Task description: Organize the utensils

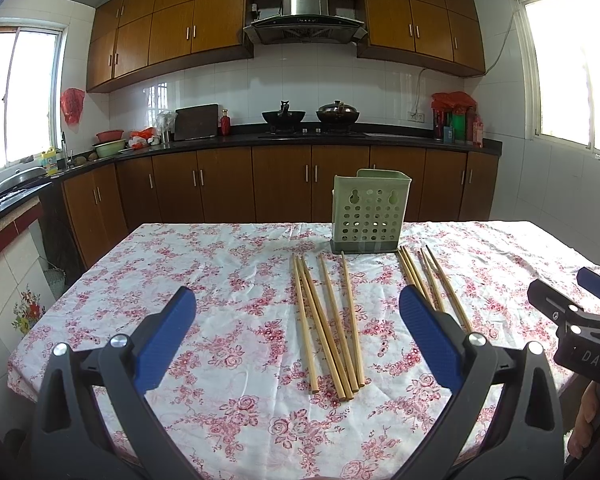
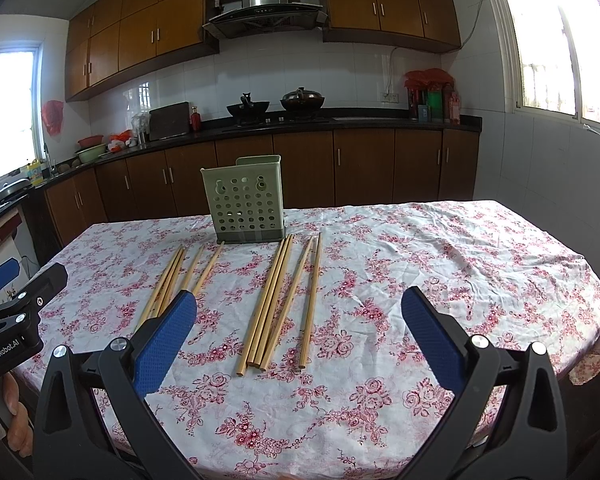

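Left gripper spread wide and empty, right gripper likewise, floral tablecloth beneath, two loose chopstick groups, perhaps nine in all, green perforated holder upright just behind them

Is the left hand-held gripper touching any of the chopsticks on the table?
Apart. In the left wrist view the left hand-held gripper is wide open above the chopsticks, and tablecloth shows around both fingers.
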